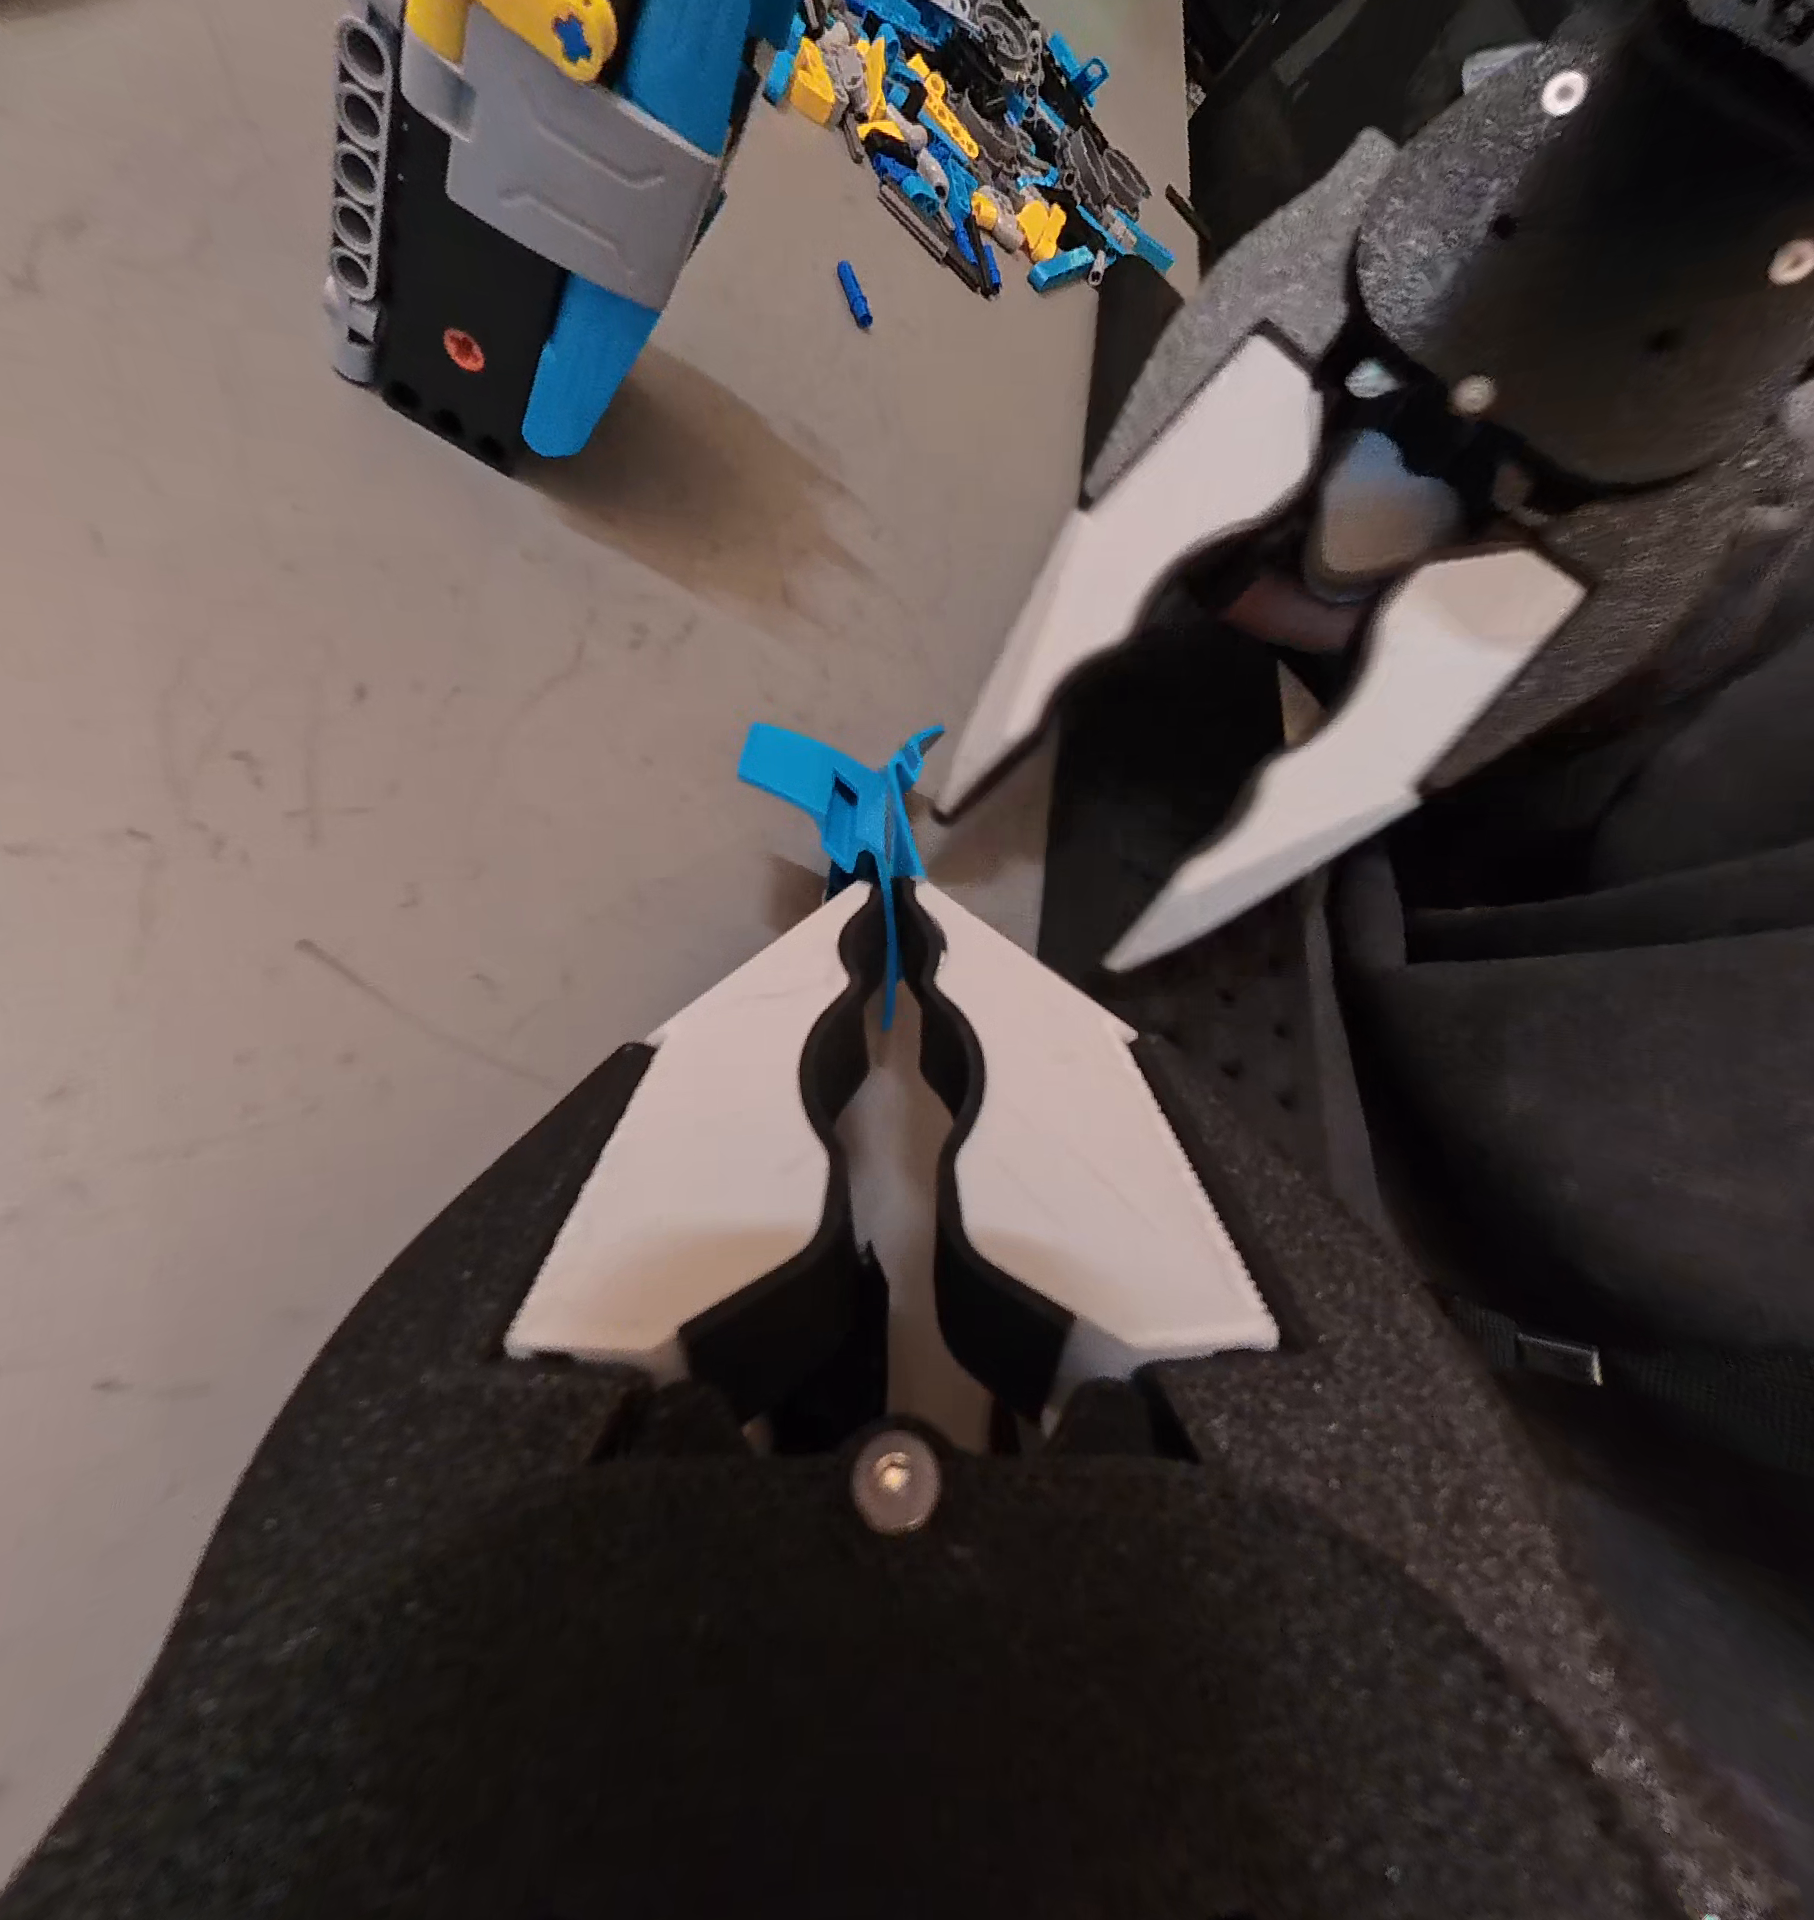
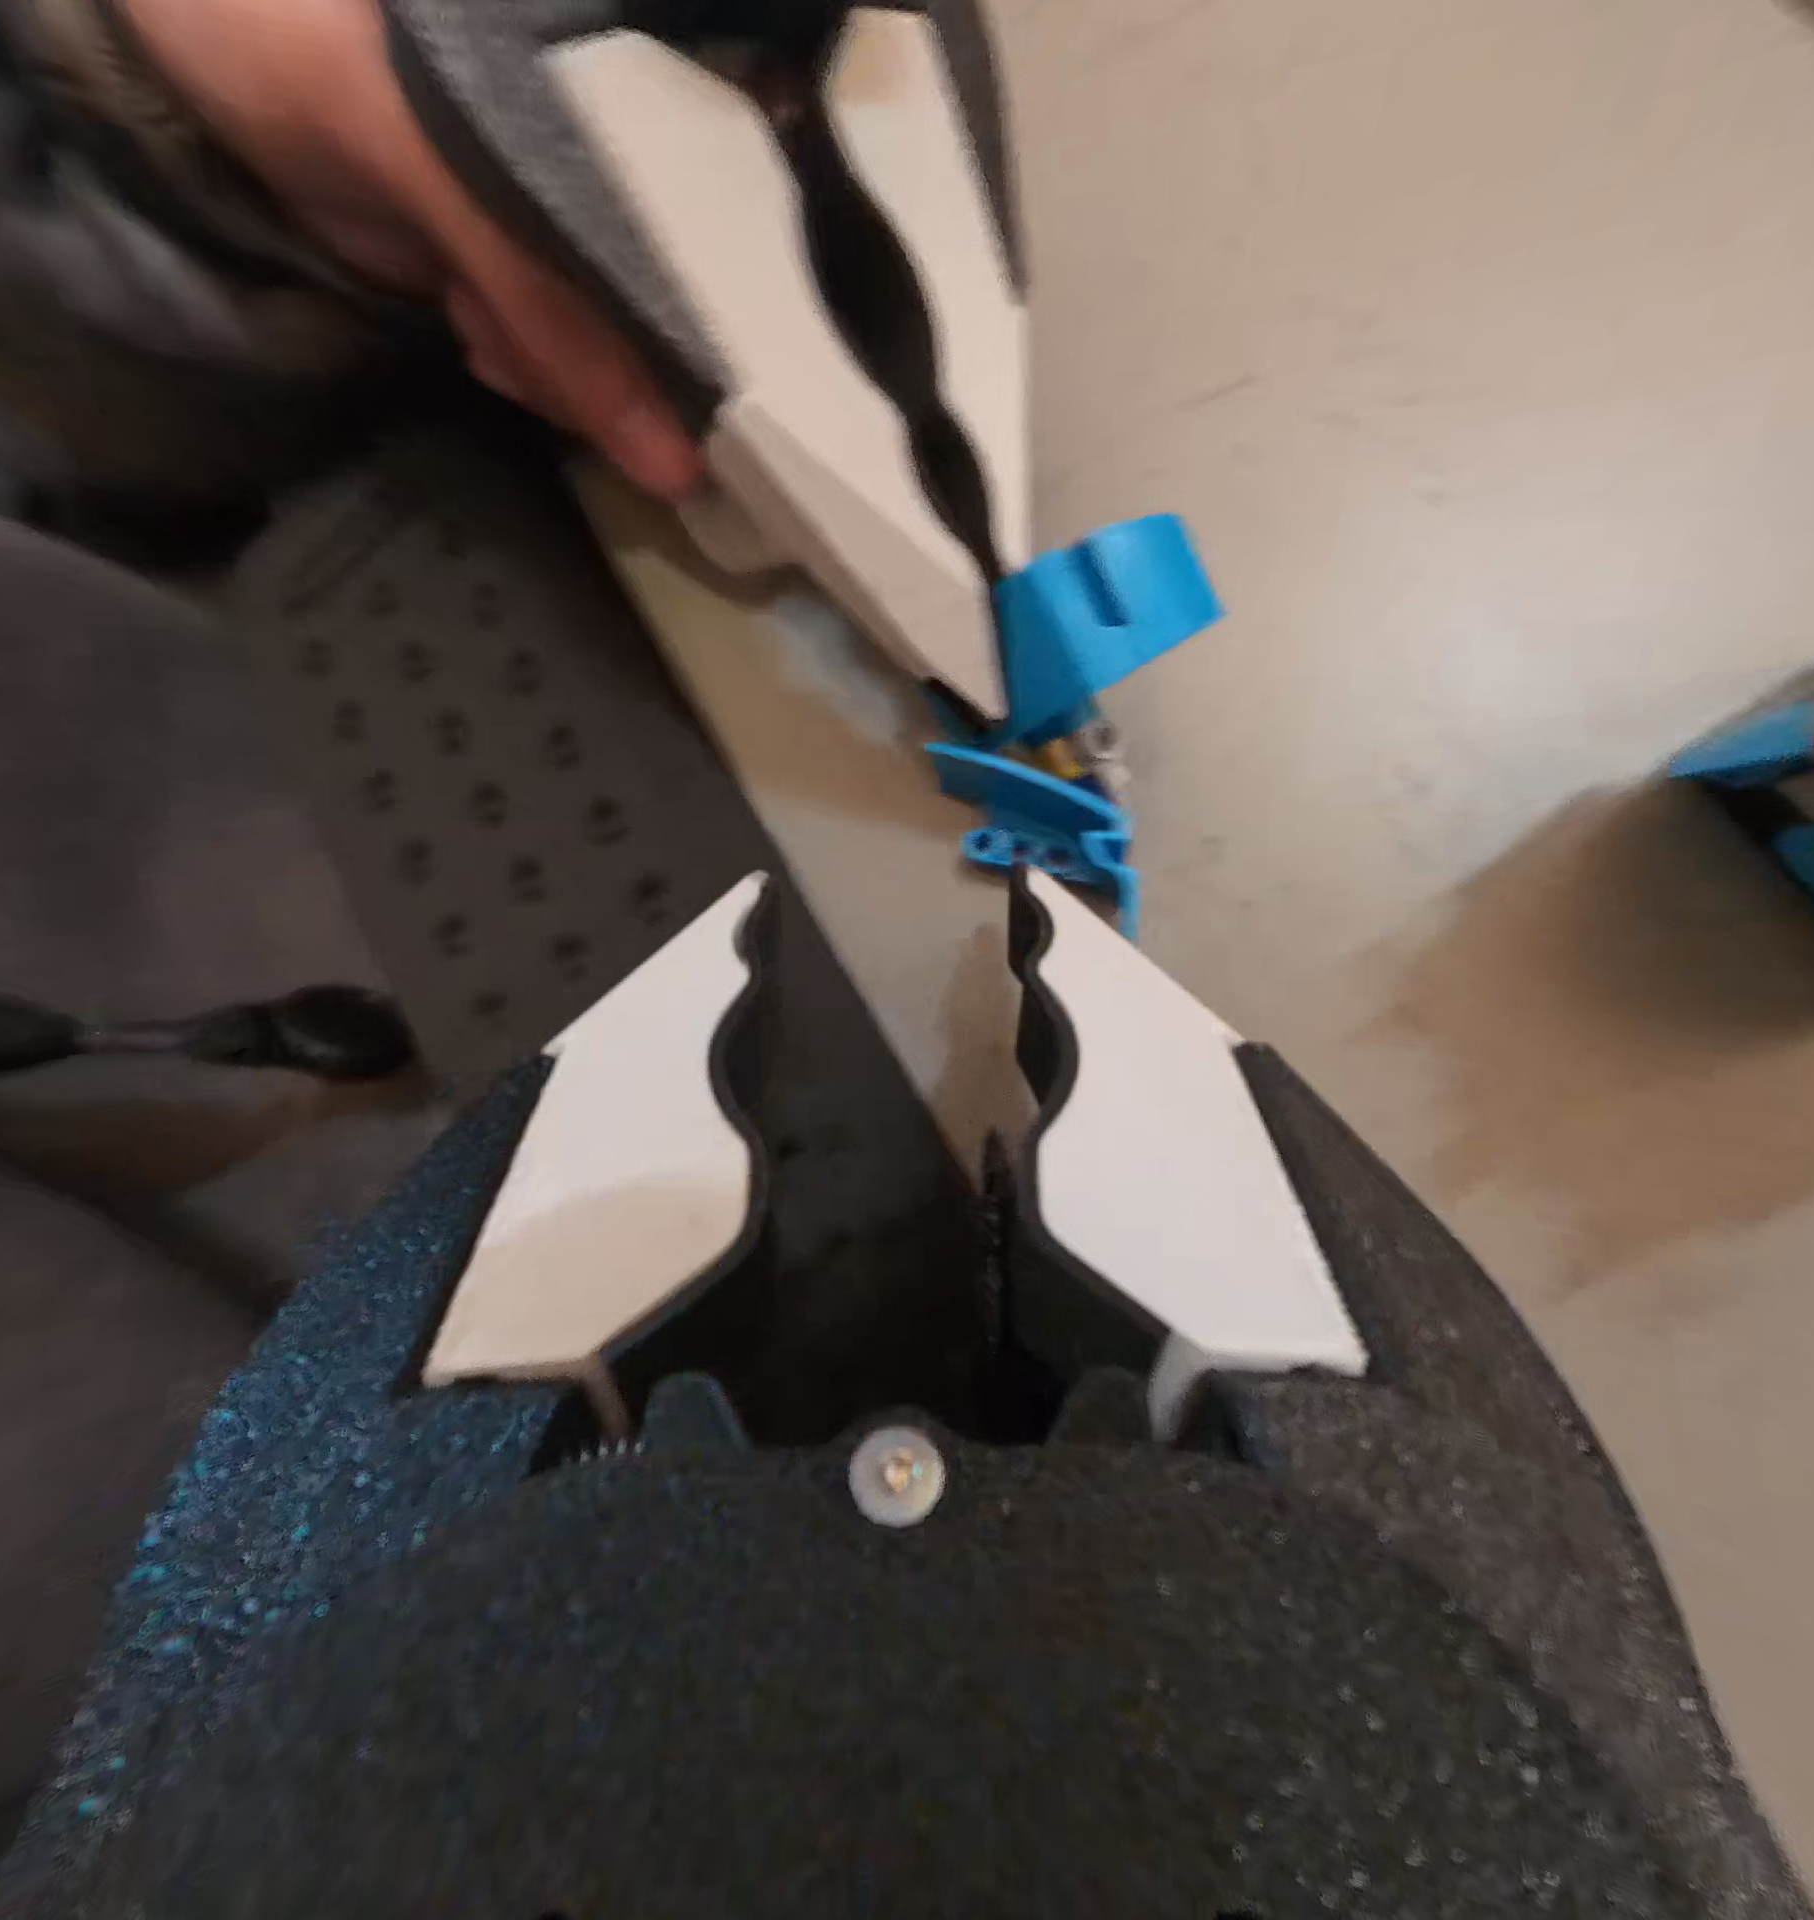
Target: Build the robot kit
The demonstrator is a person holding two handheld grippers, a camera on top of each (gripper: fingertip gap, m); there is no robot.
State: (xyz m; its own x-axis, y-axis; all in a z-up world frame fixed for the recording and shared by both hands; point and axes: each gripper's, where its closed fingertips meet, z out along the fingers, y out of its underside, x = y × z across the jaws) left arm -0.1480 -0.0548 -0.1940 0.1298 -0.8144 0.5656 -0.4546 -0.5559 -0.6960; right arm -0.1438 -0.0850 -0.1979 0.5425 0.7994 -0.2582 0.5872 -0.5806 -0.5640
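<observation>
My left gripper (image 1: 887, 894) is shut on a small blue plastic panel piece (image 1: 841, 795), held just above the pale table near its right edge. The same piece shows in the right wrist view (image 2: 1100, 613), pinched at the tip of the left gripper (image 2: 991, 644), with more small blue parts (image 2: 1038, 821) attached below it. My right gripper (image 2: 892, 894) is open and empty, its tips just short of those blue parts. It also shows in the left wrist view (image 1: 1028, 883), open, to the right of the held piece.
A partly built blue, black, grey and yellow brick model (image 1: 508, 229) stands at the back left. A heap of loose small parts (image 1: 986, 135) lies behind it, with one blue pin (image 1: 853, 294) apart. A dark perforated chair seat (image 2: 487, 748) lies beyond the table edge. A hand (image 2: 415, 229) holds the left gripper. Both grippers' tips are close together, under 4 cm apart. About 20 cm separates my right fingertips from the blue pin (image 1: 853, 294).
</observation>
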